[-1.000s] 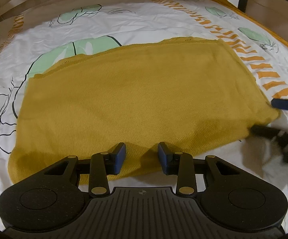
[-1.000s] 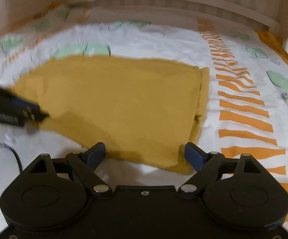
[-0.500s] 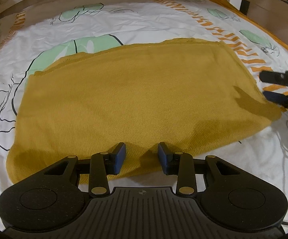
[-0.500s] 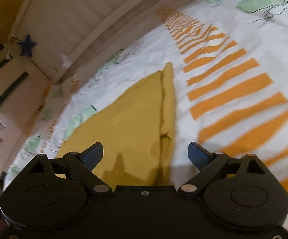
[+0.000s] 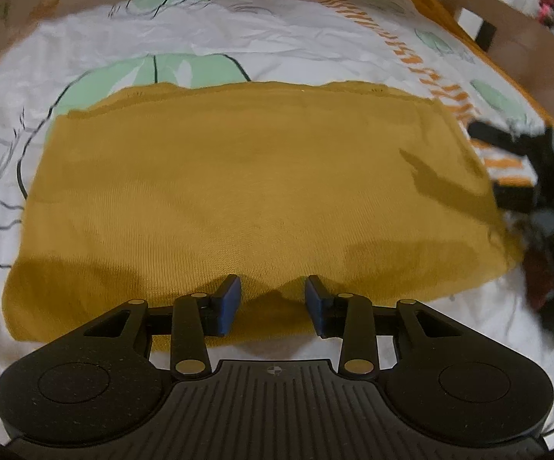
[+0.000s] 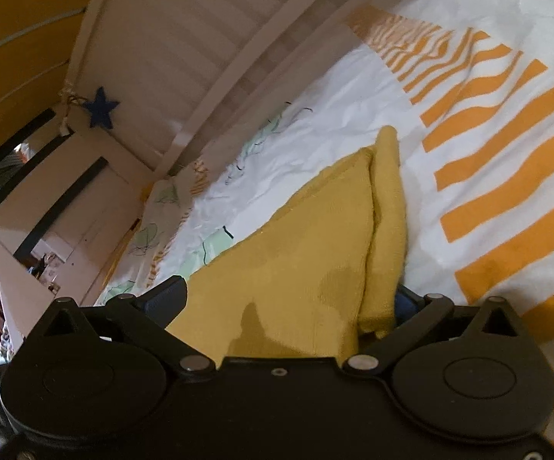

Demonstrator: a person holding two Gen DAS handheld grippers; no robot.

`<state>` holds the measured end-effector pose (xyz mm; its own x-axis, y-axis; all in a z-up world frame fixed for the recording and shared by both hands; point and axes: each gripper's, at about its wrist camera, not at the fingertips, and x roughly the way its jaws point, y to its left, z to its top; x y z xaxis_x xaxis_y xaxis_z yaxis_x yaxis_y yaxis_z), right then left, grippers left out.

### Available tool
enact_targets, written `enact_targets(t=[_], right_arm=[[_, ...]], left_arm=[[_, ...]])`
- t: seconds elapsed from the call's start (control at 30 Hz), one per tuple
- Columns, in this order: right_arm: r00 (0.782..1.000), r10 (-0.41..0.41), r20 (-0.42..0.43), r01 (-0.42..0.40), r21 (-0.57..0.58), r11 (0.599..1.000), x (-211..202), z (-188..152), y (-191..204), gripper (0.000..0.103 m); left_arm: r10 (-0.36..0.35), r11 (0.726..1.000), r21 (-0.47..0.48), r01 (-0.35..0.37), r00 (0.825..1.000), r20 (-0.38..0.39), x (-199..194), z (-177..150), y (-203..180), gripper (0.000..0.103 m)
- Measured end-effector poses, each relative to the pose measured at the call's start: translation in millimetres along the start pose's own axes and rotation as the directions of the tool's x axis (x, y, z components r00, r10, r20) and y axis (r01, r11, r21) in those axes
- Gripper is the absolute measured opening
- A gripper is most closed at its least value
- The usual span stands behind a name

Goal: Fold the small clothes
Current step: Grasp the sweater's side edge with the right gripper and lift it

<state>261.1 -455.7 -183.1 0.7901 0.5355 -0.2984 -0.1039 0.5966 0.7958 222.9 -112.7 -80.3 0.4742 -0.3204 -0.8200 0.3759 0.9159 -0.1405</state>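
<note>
While the mustard garment lies folded flat on the bed, my left hand-held gripper hovers part-spread over its near hem, empty; my right hand-held gripper is opening, straddling its side edge.

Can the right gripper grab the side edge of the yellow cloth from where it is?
Probably yes. The right gripper has its jaws opening wide, and the edge of the yellow cloth already lies between them on the bedsheet, with nothing in the way.
</note>
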Motion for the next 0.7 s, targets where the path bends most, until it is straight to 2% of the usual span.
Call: enact_targets(t=[0.13, 0.3, 0.4, 0.5, 0.7], right_arm=[[1.000, 0.023, 0.015, -0.023, 0.014, 1.000, -4, 0, -2, 0.102], [1.000, 0.005, 0.005, -0.005, -0.008, 1.000, 0, 1, 0, 0.103], [1.000, 0.016, 0.011, -0.016, 0.000, 1.000, -2, 2, -2, 0.103], [1.000, 0.024, 0.018, -0.024, 0.002, 1.000, -3, 0, -4, 0.102], [0.999, 0.028, 0.022, -0.028, 0.000, 1.000, -3, 0, -5, 0.102]], left_arm=[[-0.055, 0.994, -0.089, 0.055, 0.998, 0.002, -10, 21, 12, 0.035], [-0.026, 0.991, -0.125, 0.035, 0.997, 0.073, -10, 66, 13, 0.035], [-0.007, 0.989, -0.149, 0.019, 0.997, 0.082, 5, 93, 11, 0.035], [0.006, 0.981, -0.194, 0.007, 0.998, 0.067, 27, 112, 12, 0.035], [0.067, 0.980, -0.188, -0.067, 0.998, -0.005, 67, 115, 11, 0.035]])
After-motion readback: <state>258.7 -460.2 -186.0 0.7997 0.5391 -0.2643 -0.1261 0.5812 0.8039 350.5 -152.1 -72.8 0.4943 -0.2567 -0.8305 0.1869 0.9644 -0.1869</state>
